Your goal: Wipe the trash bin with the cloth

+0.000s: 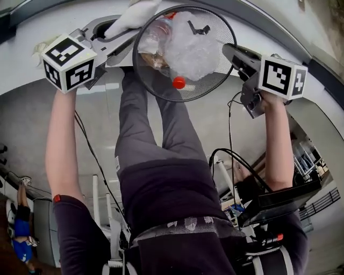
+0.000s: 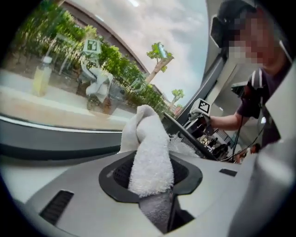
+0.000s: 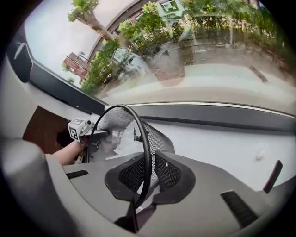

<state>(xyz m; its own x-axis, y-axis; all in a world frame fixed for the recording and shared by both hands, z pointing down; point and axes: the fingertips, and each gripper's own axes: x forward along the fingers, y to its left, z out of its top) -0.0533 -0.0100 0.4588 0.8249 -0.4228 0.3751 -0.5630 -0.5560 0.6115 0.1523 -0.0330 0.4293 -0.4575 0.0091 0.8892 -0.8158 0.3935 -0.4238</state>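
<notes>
The trash bin (image 1: 214, 80) is round black wire mesh, held up in front of me. In it lie a crumpled clear plastic bag (image 1: 193, 51) and a bottle with a red cap (image 1: 179, 82). My left gripper (image 1: 114, 33) is at the bin's left rim, shut on a folded white cloth (image 1: 134, 13). In the left gripper view the cloth (image 2: 150, 157) stands out of the left gripper (image 2: 153, 183), just short of the bin's rim (image 2: 185, 134). My right gripper (image 1: 230, 52) is shut on the bin's right rim. That rim (image 3: 147, 152) runs down between the pads of the right gripper (image 3: 141, 190).
A white wall (image 3: 222, 139) with a dark window frame (image 3: 208, 113) lies behind the bin. A bottle of yellowish liquid (image 2: 41, 76) stands by the window. Black cables (image 1: 231, 123) hang near my right arm, and my legs (image 1: 156, 139) are below the bin.
</notes>
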